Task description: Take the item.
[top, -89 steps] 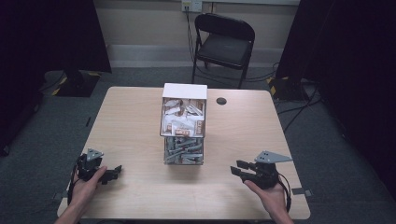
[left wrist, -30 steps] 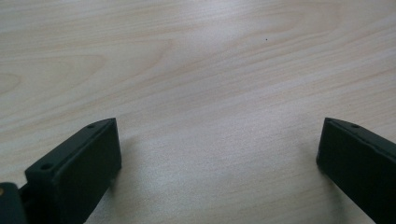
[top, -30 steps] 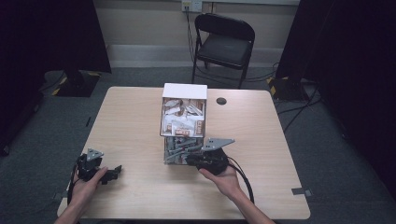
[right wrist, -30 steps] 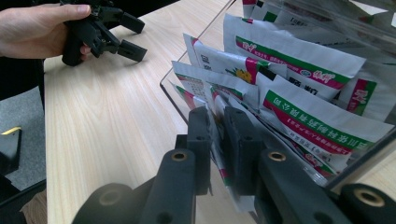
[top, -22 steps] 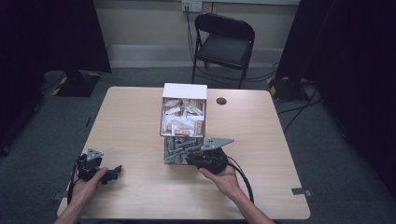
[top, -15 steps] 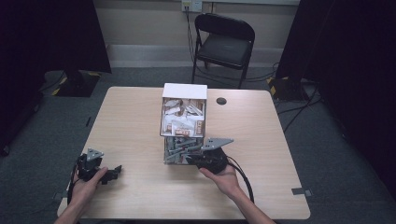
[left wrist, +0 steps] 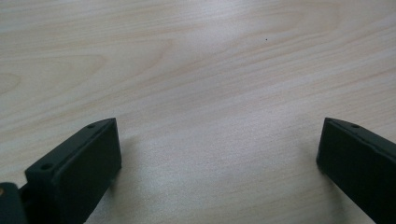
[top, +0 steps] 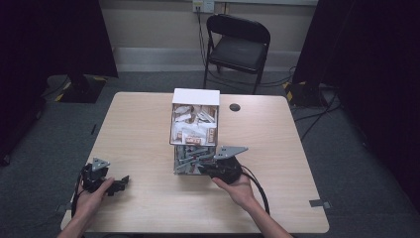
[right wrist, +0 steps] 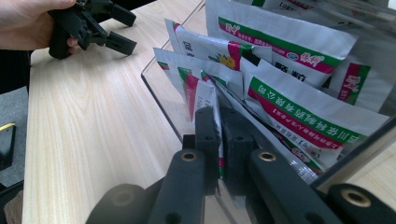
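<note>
Up close, sachet: a flat, glossy white sachet [right wrist: 201, 100] with a green and red band is standing on edge at the near end of the clear bin [right wrist: 159, 88], and the right gripper's jaws are pinching its lower edge.
Right gripper: the right gripper [right wrist: 218, 135] is reaching into the bin's open near end, its two black jaws pressing together on the sachet; in the high view the right gripper [top: 210, 167] is sitting just in front of the bin.
Sachets: several more sachets are leaning in a loose row behind the held one, too overlapped for an exact count.
Clear bin: the clear bin [top: 179, 159] is lying near the middle of the table, its hard transparent wall showing a thin straight edge.
White box: one white box [top: 195, 96] of pale packets is touching the bin's far end.
Left gripper: the left gripper [top: 117, 184] is resting low over the table's near left corner, jaws spreading wide around nothing, well apart from the bin.
Table: the table [top: 138, 124], pale wood grain with rounded corners, is offering bare room on both sides of the bin.
Beyond: one black folding chair [top: 237, 42] is standing past the far edge.
</note>
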Tool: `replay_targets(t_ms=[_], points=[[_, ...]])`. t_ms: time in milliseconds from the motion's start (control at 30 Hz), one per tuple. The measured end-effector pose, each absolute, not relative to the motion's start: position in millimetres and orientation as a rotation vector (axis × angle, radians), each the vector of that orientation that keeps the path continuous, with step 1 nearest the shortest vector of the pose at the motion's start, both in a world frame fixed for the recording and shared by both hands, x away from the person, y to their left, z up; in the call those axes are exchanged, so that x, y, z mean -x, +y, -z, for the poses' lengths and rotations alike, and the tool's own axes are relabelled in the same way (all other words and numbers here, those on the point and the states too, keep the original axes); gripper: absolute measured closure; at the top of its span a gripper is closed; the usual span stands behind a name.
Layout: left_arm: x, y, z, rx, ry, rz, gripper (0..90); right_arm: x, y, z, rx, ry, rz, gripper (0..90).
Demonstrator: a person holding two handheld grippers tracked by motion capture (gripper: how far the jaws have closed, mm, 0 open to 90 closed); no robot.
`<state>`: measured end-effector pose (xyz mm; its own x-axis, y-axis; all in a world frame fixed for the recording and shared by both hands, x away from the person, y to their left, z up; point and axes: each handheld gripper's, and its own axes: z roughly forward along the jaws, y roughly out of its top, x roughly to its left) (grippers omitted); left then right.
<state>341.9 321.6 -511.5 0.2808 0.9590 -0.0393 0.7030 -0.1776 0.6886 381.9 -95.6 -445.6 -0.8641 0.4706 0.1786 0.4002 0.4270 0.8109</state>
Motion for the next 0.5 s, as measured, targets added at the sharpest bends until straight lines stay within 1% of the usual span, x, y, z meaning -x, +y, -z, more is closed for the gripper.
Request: replay_targets(t_ms=[500], points=[[-342.0,321.7,511.5,-1.954,1.486,-0.549,0.0,-380.9,-98.4,438.9,-0.780,2.568,-1.462,88.2]])
